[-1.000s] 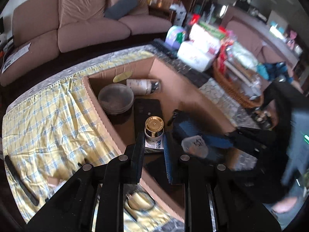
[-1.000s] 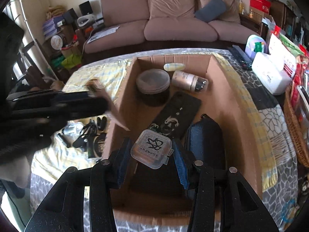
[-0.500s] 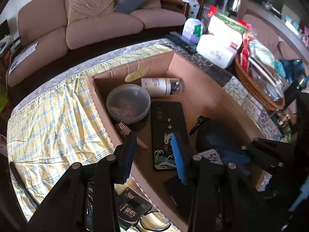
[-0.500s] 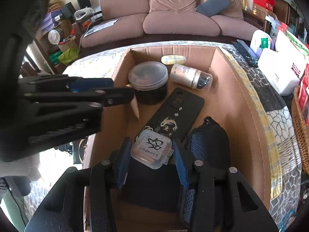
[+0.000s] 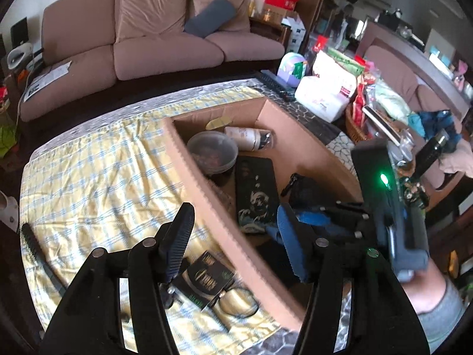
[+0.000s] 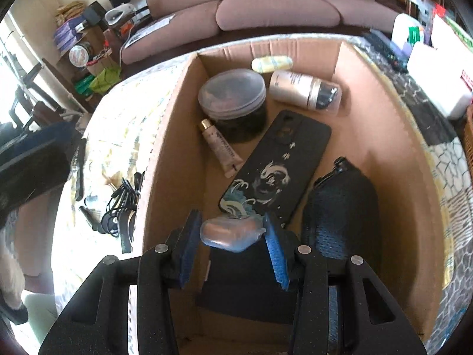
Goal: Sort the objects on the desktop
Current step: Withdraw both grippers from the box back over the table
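A cardboard box (image 6: 393, 124) on the yellow checked cloth (image 5: 97, 177) holds a round lidded tub (image 6: 232, 94), a beige bottle (image 6: 301, 91), a yellow capsule (image 6: 272, 63), a small tube (image 6: 220, 148), a black phone case (image 6: 275, 171) and a dark mesh pouch (image 6: 343, 207). My right gripper (image 6: 232, 236) is low inside the box, jaws apart, with a small clear plastic case (image 6: 232, 233) tilted between them, blurred. My left gripper (image 5: 233, 236) is open and empty, straddling the box's left wall (image 5: 207, 195). The right gripper also shows in the left wrist view (image 5: 331, 222).
Left of the box on the cloth lie a black packet (image 5: 207, 278), a coiled cable (image 6: 121, 207) and a long black stick (image 5: 38, 251). A wicker basket (image 5: 354, 124), tissue packs (image 5: 325, 94) and a remote stand to the right. A sofa (image 5: 147, 35) is behind.
My left gripper let go of the gold-capped tube into the box, opened wide and drew back over the left wall. My right gripper sank lower and its jaws spread; the clear case tipped.
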